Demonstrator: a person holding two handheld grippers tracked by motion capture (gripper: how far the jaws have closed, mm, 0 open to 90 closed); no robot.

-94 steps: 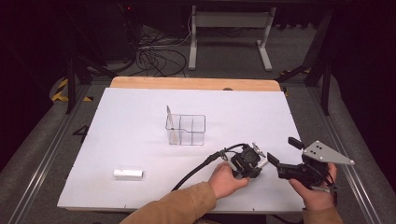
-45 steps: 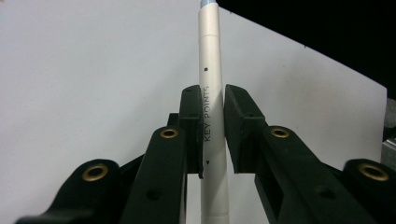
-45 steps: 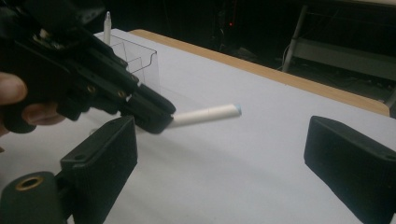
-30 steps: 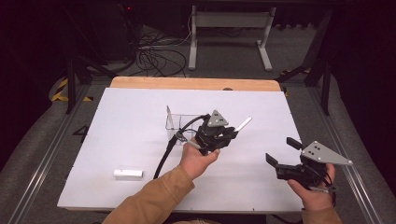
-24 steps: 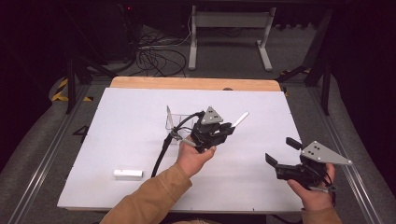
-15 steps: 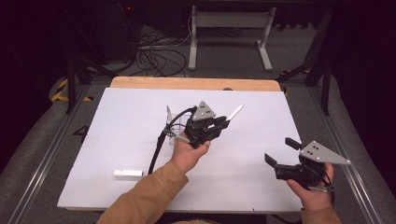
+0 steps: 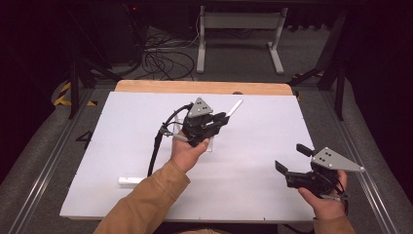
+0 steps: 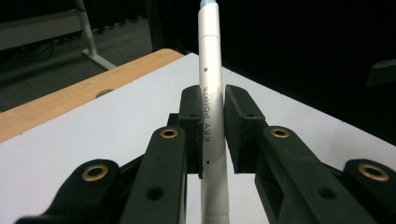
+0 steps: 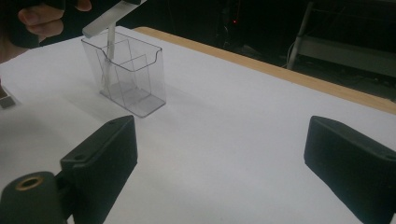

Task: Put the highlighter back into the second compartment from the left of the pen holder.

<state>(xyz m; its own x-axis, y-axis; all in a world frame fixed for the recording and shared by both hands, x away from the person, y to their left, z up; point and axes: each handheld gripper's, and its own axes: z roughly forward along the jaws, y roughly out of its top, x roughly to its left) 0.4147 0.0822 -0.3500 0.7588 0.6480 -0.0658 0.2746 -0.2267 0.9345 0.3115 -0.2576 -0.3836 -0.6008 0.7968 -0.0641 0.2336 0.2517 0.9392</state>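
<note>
Pen (image 8: 208, 93) is sitting clenched in L gripper (image 7: 207, 124), tip poking far-right, over the clear organizer (image 9: 123, 70) mid-table. We're guessing it's dropping in next. R gripper (image 7: 294, 163) is idling near-right w/ jaws spread, holding nothing.

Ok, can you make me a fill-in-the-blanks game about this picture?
1. The left gripper is shut on a white ____.
2. The right gripper's jaws are ____.
3. The clear organizer stands on the ____ table.

Missing words: pen; open; white
</note>
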